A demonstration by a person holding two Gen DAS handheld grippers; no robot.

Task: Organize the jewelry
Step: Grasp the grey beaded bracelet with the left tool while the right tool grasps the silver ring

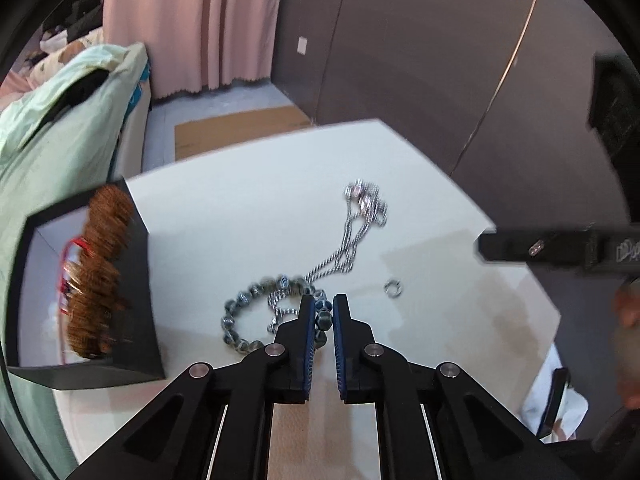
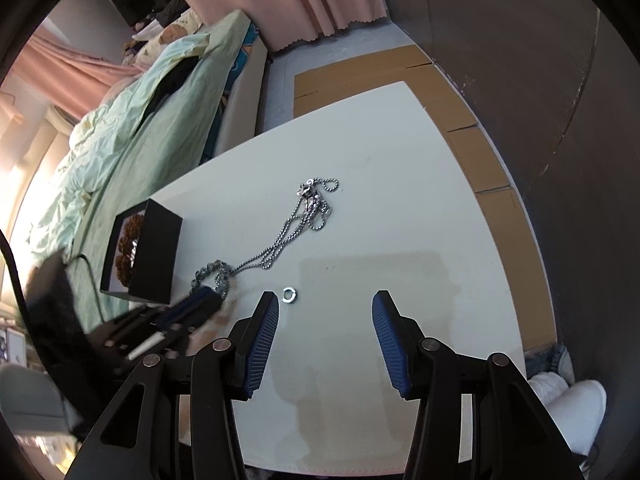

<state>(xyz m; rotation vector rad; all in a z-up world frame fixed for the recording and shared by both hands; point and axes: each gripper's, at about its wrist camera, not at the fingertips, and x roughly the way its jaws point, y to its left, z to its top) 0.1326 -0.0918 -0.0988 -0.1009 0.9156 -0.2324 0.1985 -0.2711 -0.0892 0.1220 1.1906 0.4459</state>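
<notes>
A grey beaded bracelet (image 1: 240,312) lies on the white table (image 1: 248,220), tangled with a silver ball-chain necklace (image 1: 352,236). My left gripper (image 1: 323,312) is shut on the beaded bracelet at its right side. A small silver ring (image 1: 393,289) lies to the right of it. In the right wrist view the necklace (image 2: 296,224), bracelet (image 2: 210,274) and ring (image 2: 289,295) lie ahead. My right gripper (image 2: 325,312) is open and empty, just behind the ring. A black jewelry box (image 1: 84,288) at the left holds a brown beaded string (image 1: 100,272).
The black box (image 2: 148,252) stands at the table's left edge beside a bed with green bedding (image 2: 132,136). Cardboard (image 2: 472,136) lies on the floor beyond the table's right edge. The right gripper's body (image 1: 560,248) reaches in at the right.
</notes>
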